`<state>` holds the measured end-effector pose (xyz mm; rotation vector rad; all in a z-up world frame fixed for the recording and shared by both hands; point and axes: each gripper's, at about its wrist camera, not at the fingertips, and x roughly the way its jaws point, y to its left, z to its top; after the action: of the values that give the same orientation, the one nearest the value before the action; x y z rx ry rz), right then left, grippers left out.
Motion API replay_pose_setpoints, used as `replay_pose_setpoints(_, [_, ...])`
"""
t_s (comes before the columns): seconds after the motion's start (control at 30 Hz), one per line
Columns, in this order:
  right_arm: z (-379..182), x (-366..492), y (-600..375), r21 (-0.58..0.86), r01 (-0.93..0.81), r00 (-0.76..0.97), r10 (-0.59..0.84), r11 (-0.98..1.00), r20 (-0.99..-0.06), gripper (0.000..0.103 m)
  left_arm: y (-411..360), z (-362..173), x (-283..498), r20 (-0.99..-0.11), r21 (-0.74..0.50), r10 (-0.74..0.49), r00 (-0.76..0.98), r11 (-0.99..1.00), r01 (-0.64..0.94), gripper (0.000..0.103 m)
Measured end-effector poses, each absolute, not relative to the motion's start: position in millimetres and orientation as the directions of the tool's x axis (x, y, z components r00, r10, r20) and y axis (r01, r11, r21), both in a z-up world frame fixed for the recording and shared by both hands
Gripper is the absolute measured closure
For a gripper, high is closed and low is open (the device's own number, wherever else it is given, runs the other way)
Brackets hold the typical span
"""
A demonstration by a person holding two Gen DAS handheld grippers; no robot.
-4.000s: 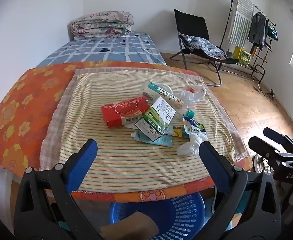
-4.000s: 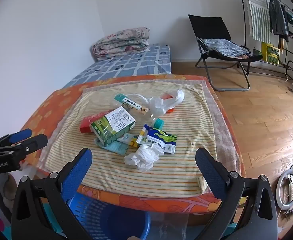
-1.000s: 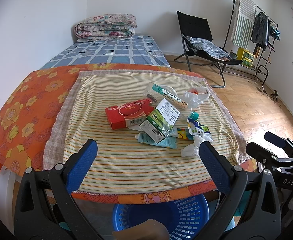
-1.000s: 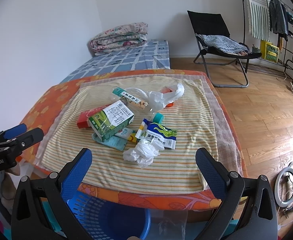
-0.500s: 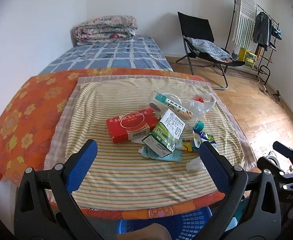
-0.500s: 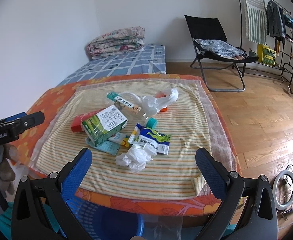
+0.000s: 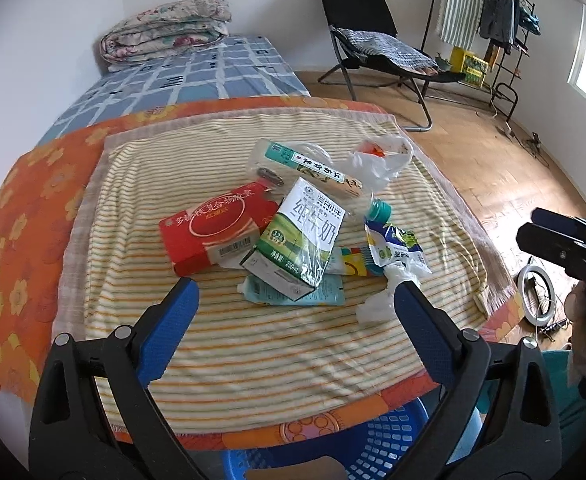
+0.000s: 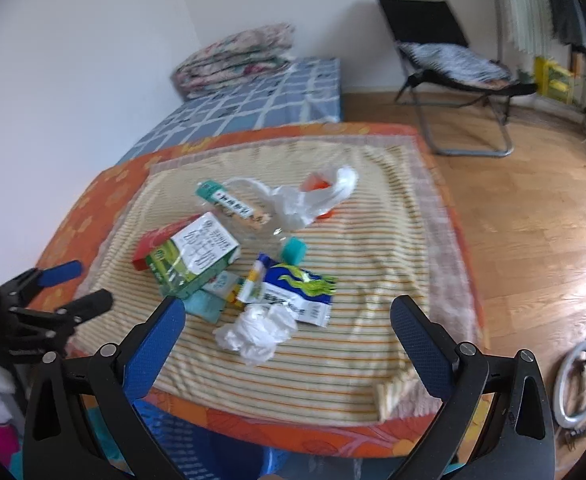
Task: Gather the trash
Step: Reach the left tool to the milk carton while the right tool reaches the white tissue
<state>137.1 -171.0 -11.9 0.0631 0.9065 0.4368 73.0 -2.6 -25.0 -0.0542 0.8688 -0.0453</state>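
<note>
Your left tongs [image 7: 293, 312] were wide apart and held nothing, and your right tongs [image 8: 287, 326] were wide apart and held nothing too. Half a second before, both sat farther back; now they had come closer to the trash, which looked bigger in both views.

The trash lay in a heap in the middle of the striped cloth [image 7: 253, 344]. The green and white milk box [image 7: 297, 236] leaned on the red box [image 7: 213, 232], touching it. A flat teal packet [image 7: 293, 294] lay under the milk box. Just beside them lay the blue and white wrapper [image 8: 297, 294], and the crumpled white tissue [image 8: 259, 332] touched its near edge. In your right view the tissue sat between the two blue pads [image 8: 155, 344]. Behind the milk box lay the clear bag with a green label [image 7: 309, 168], and next to it the white plastic bag [image 7: 377, 156] with something orange inside. A small teal cap [image 8: 294, 251] sat near the wrapper.

The cloth lay on an orange flowered cover [image 7: 17, 216]. The blue basket [image 7: 357, 452] stood below the near edge, under your left tongs. Far off were the folded quilt [image 7: 165, 30], the black chair [image 7: 373, 40] and the clothes rack [image 7: 489, 12]. A white ring light [image 8: 579, 384] lay on the wood floor.
</note>
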Motion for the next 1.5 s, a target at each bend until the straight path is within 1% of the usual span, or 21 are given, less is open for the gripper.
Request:
replay_pose_setpoints(0.07, [-19.5, 142.2, -167.3, 0.249, -0.361, 0.503, 0.412, 0.899, -0.76, 0.006, -5.0, -27.9, 79.3, -0.763, -0.06, -0.061, 0.644, 0.998, 0.023, 0.003])
replay_pose_setpoints(0.1, [-28.3, 146.2, -164.2, 0.262, -0.367, 0.467, 0.42, 0.893, -0.778, 0.01, -5.3, -29.4, 83.0, -0.765, -0.059, -0.061, 0.641, 0.998, 0.024, 0.004])
replay_pose_setpoints(0.13, [-36.3, 149.1, -162.2, 0.277, -0.366, 0.433, 0.426, 0.888, -0.794, 0.013, -4.6, -32.0, 88.1, -0.771, -0.062, -0.063, 0.634, 0.998, 0.023, 0.007])
replay_pose_setpoints(0.2, [-52.8, 153.4, -162.0, 0.327, -0.339, 0.367, 0.443, 0.882, -0.818, 0.017, -5.0, -37.3, 96.5, -0.782, -0.066, -0.068, 0.619, 0.997, 0.026, 0.01])
replay_pose_setpoints(0.33, [-75.1, 157.0, -163.0, 0.416, -0.266, 0.289, 0.484, 0.869, -0.826, 0.018, -13.0, -48.4, 112.4, -0.802, -0.034, -0.063, 0.594, 0.998, 0.061, 0.011])
replay_pose_setpoints(0.43, [-77.7, 157.9, -162.8, 0.428, -0.246, 0.285, 0.487, 0.869, -0.825, 0.018, -23.9, -58.1, 125.5, -0.815, 0.024, -0.035, 0.578, 0.995, 0.094, 0.011])
replay_pose_setpoints(0.63, [-91.1, 167.9, -163.4, 0.454, -0.186, 0.253, 0.489, 0.871, -0.835, 0.018, -31.7, -80.4, 144.9, -0.839, 0.118, 0.041, 0.543, 0.987, 0.108, 0.011])
replay_pose_setpoints(0.77, [-100.9, 175.4, -158.9, 0.466, -0.162, 0.238, 0.493, 0.87, -0.837, 0.018, -26.1, -90.3, 152.7, -0.851, 0.121, 0.051, 0.523, 0.987, 0.102, 0.011])
replay_pose_setpoints(0.97, [-112.6, 182.0, -143.2, 0.446, -0.158, 0.229, 0.472, 0.881, -0.851, 0.018, -12.7, -98.7, 163.6, -0.865, 0.065, 0.027, 0.501, 0.996, 0.06, 0.011])
replay_pose_setpoints(1.0, [-115.3, 183.7, -140.3, 0.436, -0.156, 0.229, 0.462, 0.886, -0.857, 0.018, -12.2, -99.4, 164.6, -0.863, 0.07, 0.031, 0.504, 0.996, 0.059, 0.013])
replay_pose_setpoints(1.03, [-116.7, 184.5, -139.0, 0.431, -0.154, 0.229, 0.457, 0.889, -0.86, 0.02, -12.1, -100.4, 165.3, -0.862, 0.074, 0.033, 0.505, 0.995, 0.061, 0.02])
replay_pose_setpoints(1.07, [-119.2, 186.2, -136.6, 0.427, -0.149, 0.227, 0.451, 0.892, -0.863, 0.021, -11.5, -101.7, 166.5, -0.866, 0.069, 0.028, 0.5, 0.996, 0.063, 0.024])
replay_pose_setpoints(1.17, [-129.1, 192.2, -132.6, 0.43, -0.119, 0.212, 0.446, 0.895, -0.869, 0.023, -11.2, -103.3, 165.8, -0.865, 0.058, 0.02, 0.501, 0.996, 0.061, 0.024])
replay_pose_setpoints(1.2, [-132.4, 193.6, -131.9, 0.431, -0.112, 0.207, 0.446, 0.895, -0.871, 0.024, -11.2, -103.1, 165.1, -0.864, 0.057, 0.018, 0.503, 0.996, 0.063, 0.024])
replay_pose_setpoints(1.23, [-136.1, 195.1, -129.9, 0.433, -0.107, 0.198, 0.446, 0.895, -0.873, 0.029, -10.6, -102.7, 164.6, -0.863, 0.054, 0.015, 0.504, 0.997, 0.062, 0.025])
replay_pose_setpoints(1.27, [-138.1, 195.7, -128.5, 0.439, -0.107, 0.19, 0.452, 0.892, -0.871, 0.031, -10.4, -102.0, 163.8, -0.863, 0.05, 0.011, 0.505, 0.997, 0.063, 0.026])
replay_pose_setpoints(1.3, [-140.8, 196.3, -125.2, 0.437, -0.108, 0.183, 0.45, 0.893, -0.874, 0.032, -10.4, -101.5, 162.6, -0.863, 0.045, 0.007, 0.506, 0.997, 0.064, 0.028])
replay_pose_setpoints(1.37, [-140.6, 197.2, -121.8, 0.435, -0.118, 0.182, 0.451, 0.892, -0.874, 0.038, -9.0, -99.1, 160.8, -0.861, 0.033, -0.003, 0.508, 0.997, 0.063, 0.031])
replay_pose_setpoints(1.43, [-139.7, 197.9, -116.2, 0.453, -0.129, 0.171, 0.469, 0.882, -0.866, 0.059, -6.6, -95.5, 157.8, -0.859, 0.015, -0.019, 0.512, 0.998, 0.062, 0.034])
replay_pose_setpoints(1.5, [-138.2, 196.4, -112.9, 0.481, -0.121, 0.167, 0.495, 0.868, -0.853, 0.063, -5.6, -92.6, 154.3, -0.855, 0.01, -0.023, 0.518, 0.998, 0.061, 0.035])
